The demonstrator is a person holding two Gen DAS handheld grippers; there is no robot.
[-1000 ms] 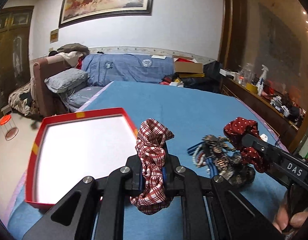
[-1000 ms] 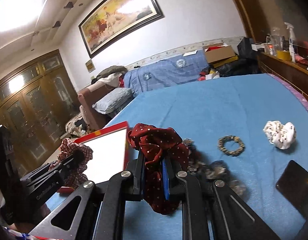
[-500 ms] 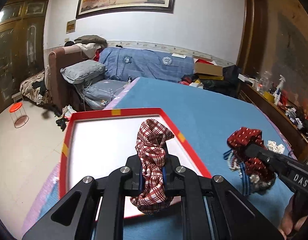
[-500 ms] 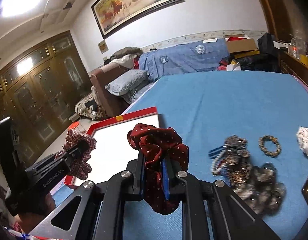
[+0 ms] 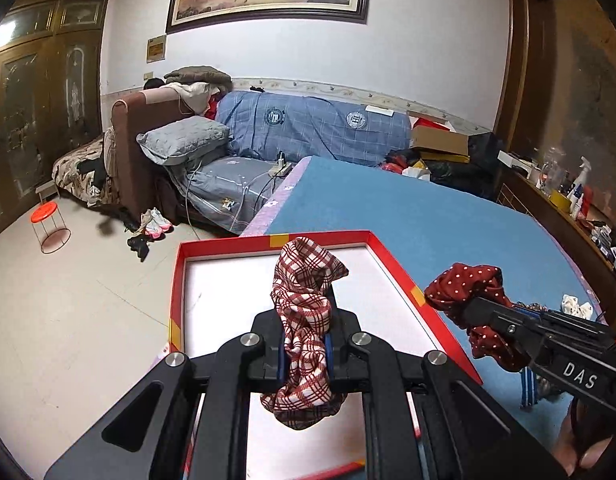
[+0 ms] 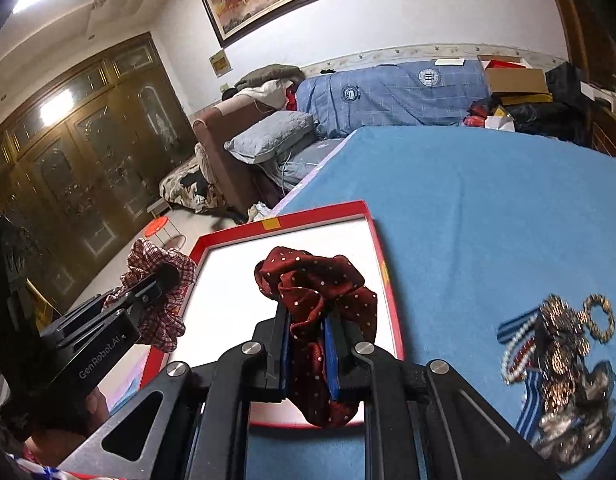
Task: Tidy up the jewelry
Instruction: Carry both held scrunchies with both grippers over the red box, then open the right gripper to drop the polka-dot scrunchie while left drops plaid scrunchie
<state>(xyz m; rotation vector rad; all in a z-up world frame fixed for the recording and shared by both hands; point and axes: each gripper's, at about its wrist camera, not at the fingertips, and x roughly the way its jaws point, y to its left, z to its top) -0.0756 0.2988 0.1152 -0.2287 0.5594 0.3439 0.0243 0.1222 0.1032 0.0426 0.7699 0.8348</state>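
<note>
My left gripper [image 5: 306,354] is shut on a red-and-white plaid scrunchie [image 5: 304,292] and holds it over the white inside of a red-rimmed tray [image 5: 391,272]. My right gripper [image 6: 309,354] is shut on a dark red polka-dot scrunchie [image 6: 315,280] above the tray [image 6: 381,248], near its right rim. In the left wrist view the right gripper [image 5: 473,306] and its scrunchie [image 5: 459,284] hang just right of the tray. In the right wrist view the left gripper [image 6: 166,276] with the plaid scrunchie [image 6: 148,252] is at the tray's left edge.
A pile of bracelets and beaded jewelry [image 6: 559,364] lies on the blue tabletop [image 6: 487,208] to the right of the tray. A white patterned scrunchie [image 5: 575,306] lies farther right. The table's left edge drops to the floor [image 5: 68,300]. A sofa [image 5: 315,128] stands behind.
Both grippers have moved left with their scrunchies. They went from above the jewelry pile and blue cloth to over the red tray.
</note>
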